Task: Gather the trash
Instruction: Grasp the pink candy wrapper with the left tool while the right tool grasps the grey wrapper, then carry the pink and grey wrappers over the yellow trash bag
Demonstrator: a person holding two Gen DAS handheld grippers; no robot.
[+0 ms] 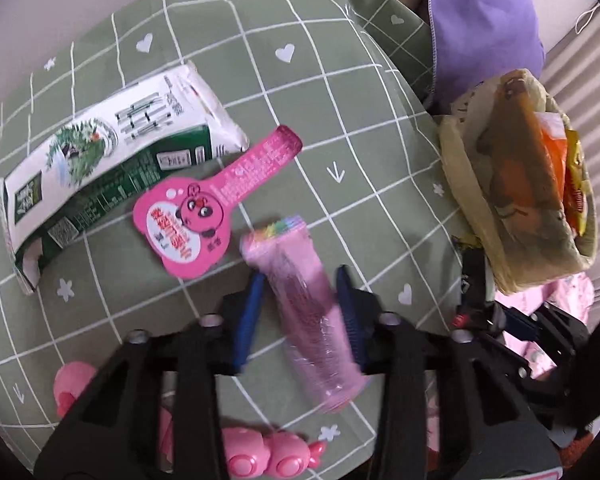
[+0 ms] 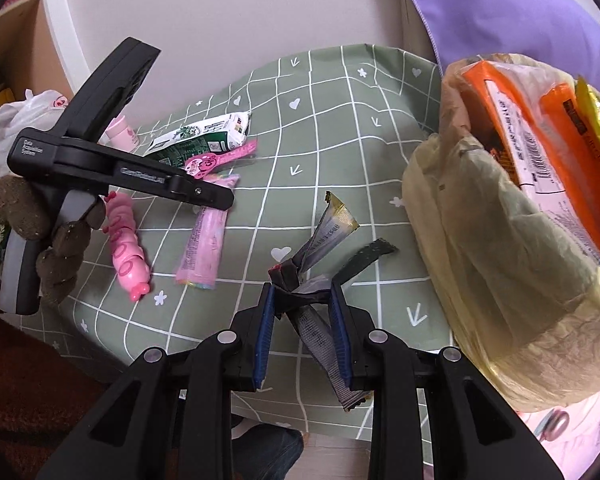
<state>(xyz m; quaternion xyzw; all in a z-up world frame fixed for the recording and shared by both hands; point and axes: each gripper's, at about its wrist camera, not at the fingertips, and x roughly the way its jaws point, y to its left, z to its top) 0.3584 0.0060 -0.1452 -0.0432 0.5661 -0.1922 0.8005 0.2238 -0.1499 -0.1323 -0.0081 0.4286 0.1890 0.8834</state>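
Straddling a pale pink wrapper (image 1: 312,312) on the green checked cloth (image 1: 340,92), the left gripper (image 1: 300,308) has only its right pad touching; the left pad stands clear. The right gripper (image 2: 302,324) pinches crumpled dark wrappers (image 2: 320,240) beside the yellowish trash bag (image 2: 500,260) at the table's edge. "Data Acquisition System" reads on the left tool's body; the wrappers' print is too blurred to read.

Sage-green tabletop cloth (image 1: 340,92) with white grid, hearts and flowers; pale pink wrapper (image 1: 308,312); magenta tag (image 1: 204,208); yellowish bag (image 2: 500,280); orange box (image 2: 512,120)
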